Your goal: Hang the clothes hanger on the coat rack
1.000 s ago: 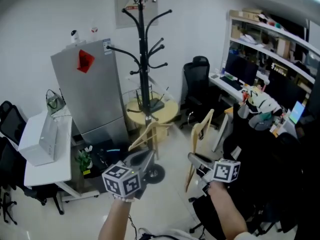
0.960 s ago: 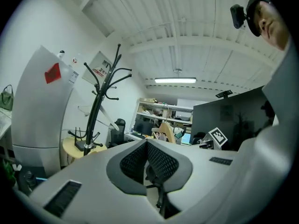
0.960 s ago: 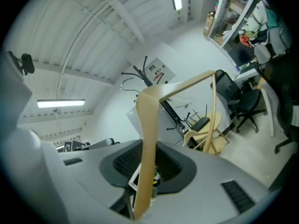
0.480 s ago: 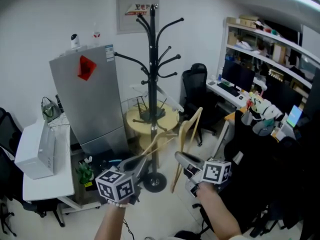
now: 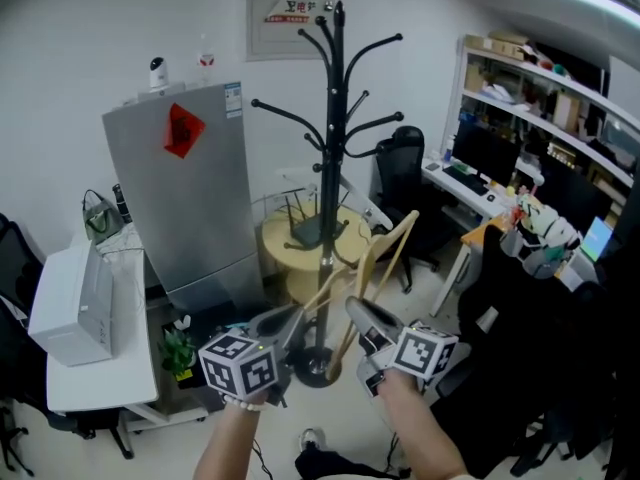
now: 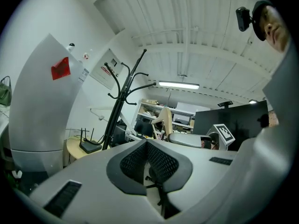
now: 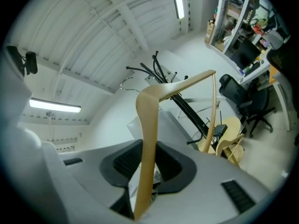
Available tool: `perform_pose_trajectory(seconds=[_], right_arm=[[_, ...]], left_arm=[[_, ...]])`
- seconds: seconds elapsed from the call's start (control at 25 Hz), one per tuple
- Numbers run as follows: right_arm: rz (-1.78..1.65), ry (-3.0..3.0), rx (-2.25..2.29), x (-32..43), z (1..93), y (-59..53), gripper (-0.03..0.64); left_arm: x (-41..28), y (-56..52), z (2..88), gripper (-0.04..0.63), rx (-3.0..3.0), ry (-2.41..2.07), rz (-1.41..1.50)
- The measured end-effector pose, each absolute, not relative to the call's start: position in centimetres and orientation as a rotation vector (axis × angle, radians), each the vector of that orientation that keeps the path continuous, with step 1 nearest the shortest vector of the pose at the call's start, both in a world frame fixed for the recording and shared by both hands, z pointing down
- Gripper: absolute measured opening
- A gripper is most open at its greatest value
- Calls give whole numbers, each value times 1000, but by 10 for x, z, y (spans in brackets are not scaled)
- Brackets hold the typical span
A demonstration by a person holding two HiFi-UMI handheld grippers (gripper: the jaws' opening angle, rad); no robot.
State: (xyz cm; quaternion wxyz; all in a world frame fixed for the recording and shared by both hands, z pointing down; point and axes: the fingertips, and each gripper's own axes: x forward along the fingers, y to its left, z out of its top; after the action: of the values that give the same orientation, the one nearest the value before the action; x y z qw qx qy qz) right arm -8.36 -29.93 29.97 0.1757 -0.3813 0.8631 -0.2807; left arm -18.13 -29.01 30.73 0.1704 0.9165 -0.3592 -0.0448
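The black coat rack [image 5: 330, 168] stands straight ahead, its hooked arms spreading above a round table; it also shows in the left gripper view [image 6: 122, 97] and behind the hanger in the right gripper view [image 7: 187, 106]. My right gripper [image 5: 362, 316] is shut on one arm of the wooden clothes hanger [image 5: 385, 258], which rises up and right, close to the rack's pole. The pale wood [image 7: 152, 125] runs up between the right gripper's [image 7: 147, 171] pads. My left gripper [image 5: 285, 326] hovers just left of it, shut [image 6: 147, 143] and holding nothing. The hanger [image 6: 164, 118] shows far off there.
A grey fridge [image 5: 190, 198] stands left of the rack. The round wooden table [image 5: 285, 253] behind the pole carries a router [image 5: 308, 230]. A white desk [image 5: 100, 348] is at the far left, a black office chair [image 5: 400, 168] and cluttered shelves with monitors [image 5: 510, 148] at the right.
Both grippers have moved forward toward the coat rack, which now looms larger and nearer. The hanger has come up close to the rack's pole, still in the right gripper.
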Motion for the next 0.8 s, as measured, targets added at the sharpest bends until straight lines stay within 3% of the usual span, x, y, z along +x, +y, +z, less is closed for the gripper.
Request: perform_pose_trajectory(seconds=[0.8], right_arm=[[-592,2373,-1207,-93,257,-426,104]], left_arm=[[-198,-423,278,-11,2702,-711,-101]])
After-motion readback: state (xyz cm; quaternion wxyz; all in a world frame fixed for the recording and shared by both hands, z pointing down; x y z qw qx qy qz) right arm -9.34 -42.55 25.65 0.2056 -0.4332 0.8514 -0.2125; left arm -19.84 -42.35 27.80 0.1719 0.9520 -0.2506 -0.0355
